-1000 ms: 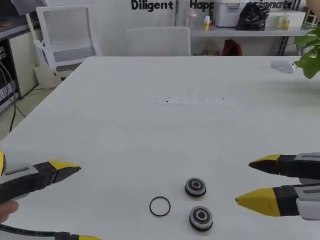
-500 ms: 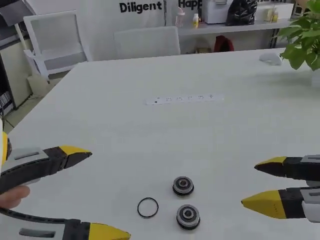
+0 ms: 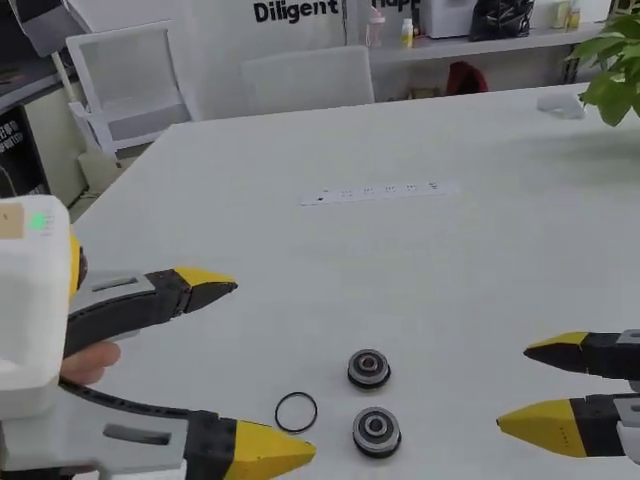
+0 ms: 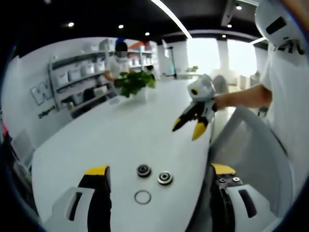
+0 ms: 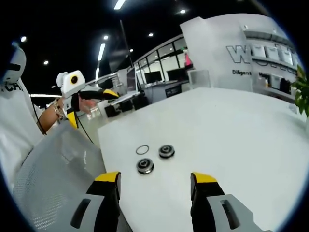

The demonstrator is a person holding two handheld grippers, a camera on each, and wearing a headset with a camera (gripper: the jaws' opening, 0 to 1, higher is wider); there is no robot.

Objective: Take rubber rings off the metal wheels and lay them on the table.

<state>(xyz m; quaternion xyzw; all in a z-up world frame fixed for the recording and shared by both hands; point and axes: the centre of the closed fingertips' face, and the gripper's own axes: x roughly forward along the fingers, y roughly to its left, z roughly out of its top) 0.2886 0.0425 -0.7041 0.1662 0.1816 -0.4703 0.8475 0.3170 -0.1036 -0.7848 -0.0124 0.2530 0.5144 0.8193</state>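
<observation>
Two metal wheels with dark rubber rims lie flat near the front of the white table (image 3: 450, 260), one (image 3: 368, 368) just behind the other (image 3: 376, 431). A loose black rubber ring (image 3: 296, 411) lies flat to their left. My left gripper (image 3: 272, 370) hovers open left of the ring, yellow tips wide apart. My right gripper (image 3: 513, 386) hangs open right of the wheels, holding nothing. The left gripper view has both wheels (image 4: 143, 170) (image 4: 164, 178) and the ring (image 4: 142, 196) between its open jaws. In the right gripper view the wheels (image 5: 166, 151) (image 5: 145, 166) and ring (image 5: 142, 150) lie ahead.
A white power strip (image 3: 380, 190) lies across the table's middle. White chairs (image 3: 115, 85) stand at the far left side. A green plant (image 3: 615, 70) and a small white object (image 3: 560, 103) sit at the far right. The table's front edge runs close to the wheels.
My left gripper has come up and in from the left, nearer the ring and wheels. The right gripper has drifted slightly rightward. The head camera has shifted; wheels and ring lie still.
</observation>
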